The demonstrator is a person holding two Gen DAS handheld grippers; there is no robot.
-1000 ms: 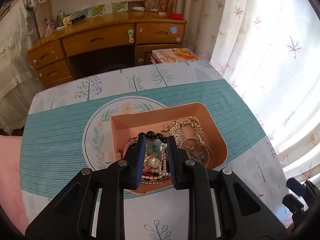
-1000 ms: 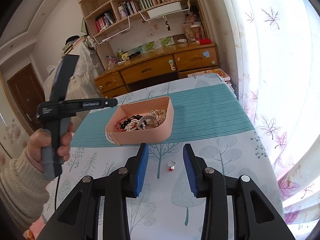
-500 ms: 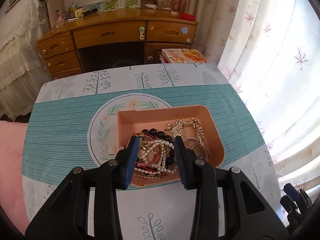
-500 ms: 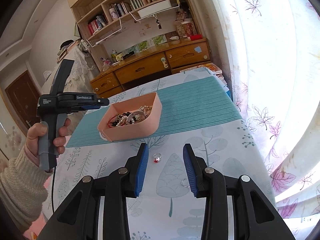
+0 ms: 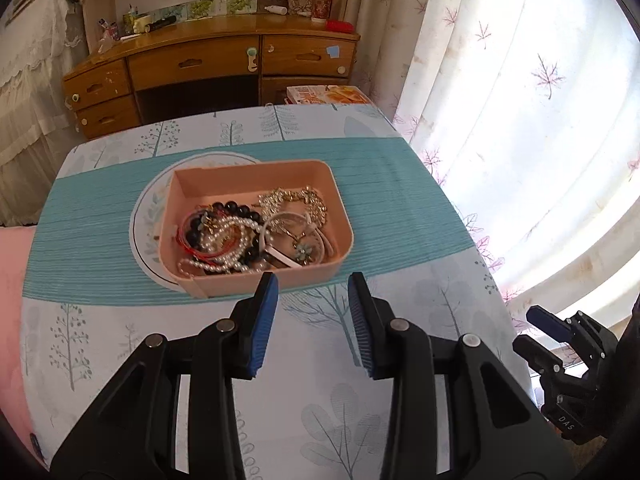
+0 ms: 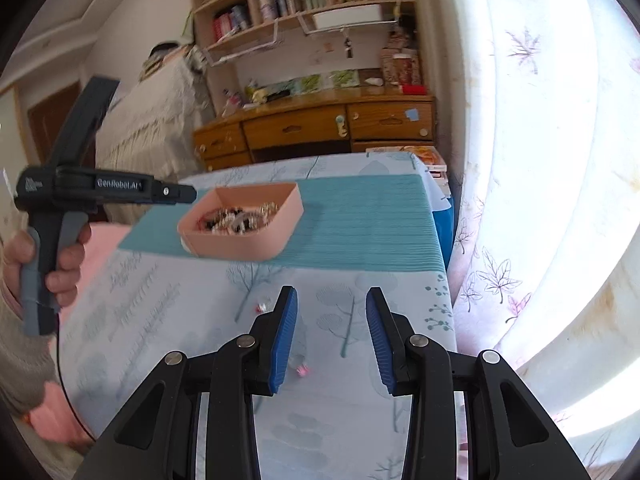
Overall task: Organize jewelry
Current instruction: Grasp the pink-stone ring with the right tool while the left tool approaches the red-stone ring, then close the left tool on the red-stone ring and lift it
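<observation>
The left gripper [image 5: 313, 292] is standing wide open with nothing between its blue pads, hovering over the tablecloth [image 5: 312, 364] just short of the near wall of the pink box [image 5: 262, 278]. In this left wrist view we are finding the box sitting on the teal band of the cloth, partly over a round printed motif. Inside it, pearl strands [image 5: 224, 240], dark beads [image 5: 236, 210], a gold chain [image 5: 292, 200] and a white bangle [image 5: 280, 236] are lying tangled together. The right gripper [image 5: 560, 344] is showing at the lower right edge.

In the right wrist view, the right gripper [image 6: 331, 308] is likewise spread wide and carrying nothing. We are noting two loose pieces on the cloth: a small ring with a red spot [image 6: 262, 307] just left of the left finger, and a pink-stoned piece [image 6: 302, 369] low beside that same finger. This frame is blurred, so we cannot make out their form. The hand [image 6: 52, 264] is holding the left tool beside the box [image 6: 240, 236].

We judge the loose pieces are yet to be boxed. Risks: neither is lying between the pads, so closing now would miss or flick them across the slick cloth; small rings may slip from flat pads; the tangle may snag.
</observation>
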